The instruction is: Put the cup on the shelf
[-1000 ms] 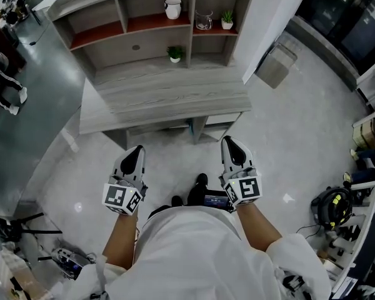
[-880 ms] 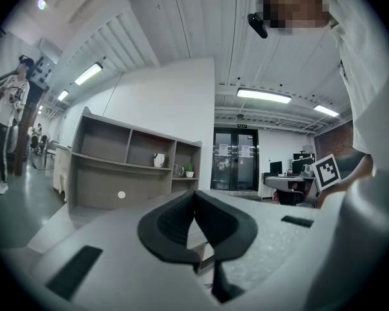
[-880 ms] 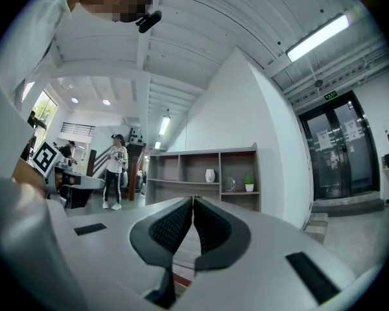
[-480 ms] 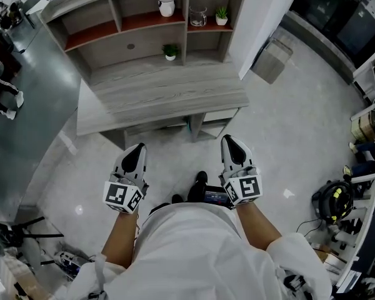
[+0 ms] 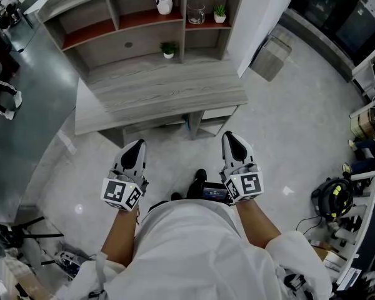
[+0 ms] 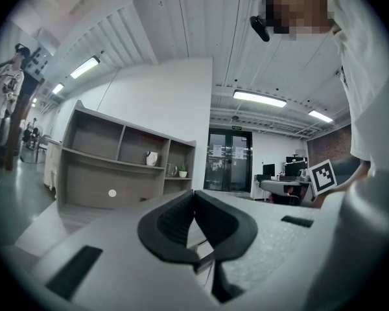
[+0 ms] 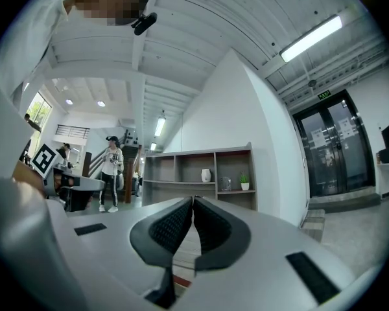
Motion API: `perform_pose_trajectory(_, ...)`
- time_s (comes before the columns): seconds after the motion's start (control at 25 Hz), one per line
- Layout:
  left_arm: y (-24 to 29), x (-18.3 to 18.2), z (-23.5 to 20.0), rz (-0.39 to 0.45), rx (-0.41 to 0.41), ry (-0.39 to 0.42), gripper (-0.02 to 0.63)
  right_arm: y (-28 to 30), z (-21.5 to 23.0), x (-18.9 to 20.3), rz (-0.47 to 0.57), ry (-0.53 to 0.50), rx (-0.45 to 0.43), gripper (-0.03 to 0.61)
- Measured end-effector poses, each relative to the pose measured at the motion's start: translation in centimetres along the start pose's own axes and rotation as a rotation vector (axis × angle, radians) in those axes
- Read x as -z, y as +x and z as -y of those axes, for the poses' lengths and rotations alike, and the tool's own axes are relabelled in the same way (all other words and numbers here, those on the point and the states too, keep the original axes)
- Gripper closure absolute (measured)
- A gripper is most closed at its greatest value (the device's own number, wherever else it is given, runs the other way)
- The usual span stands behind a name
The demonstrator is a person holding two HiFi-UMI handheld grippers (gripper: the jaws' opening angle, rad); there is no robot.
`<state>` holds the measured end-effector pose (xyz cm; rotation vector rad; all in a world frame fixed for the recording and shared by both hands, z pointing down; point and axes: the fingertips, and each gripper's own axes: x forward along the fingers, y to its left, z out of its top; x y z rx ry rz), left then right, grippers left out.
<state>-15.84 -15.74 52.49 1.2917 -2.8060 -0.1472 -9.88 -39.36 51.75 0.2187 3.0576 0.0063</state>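
A clear glass cup (image 5: 195,13) stands in the upper right compartment of the grey shelf unit (image 5: 112,5), beside a small potted plant (image 5: 219,12). A white vase (image 5: 164,3) occupies the middle compartment. The cup (image 7: 227,183) also shows far off in the right gripper view and, tiny, as the cup (image 6: 173,170) in the left gripper view. My left gripper (image 5: 137,145) and right gripper (image 5: 231,137) are held level over the floor, short of the desk, well away from the shelf. Both are shut with nothing between the pads.
A wide grey wooden desk (image 5: 162,95) lies between me and the shelf, with a second plant (image 5: 168,49) on the lower shelf. A white wall (image 5: 262,11) and grey box (image 5: 272,55) stand at the right. Equipment (image 5: 331,205) clutters the far right; a person (image 7: 110,173) stands at the left.
The shelf unit has slid slightly up and left in the head view. Both grippers remain shut and in nearly the same place.
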Motion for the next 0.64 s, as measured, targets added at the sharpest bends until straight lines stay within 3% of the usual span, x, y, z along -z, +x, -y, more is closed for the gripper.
perform_pose_trajectory(0.64, 0.5, 0.5, 0.8, 0.001, 0.022, -0.003, 0.604, -0.8, 0.5, 0.7, -0.021, 0.014, 0.014, 0.541)
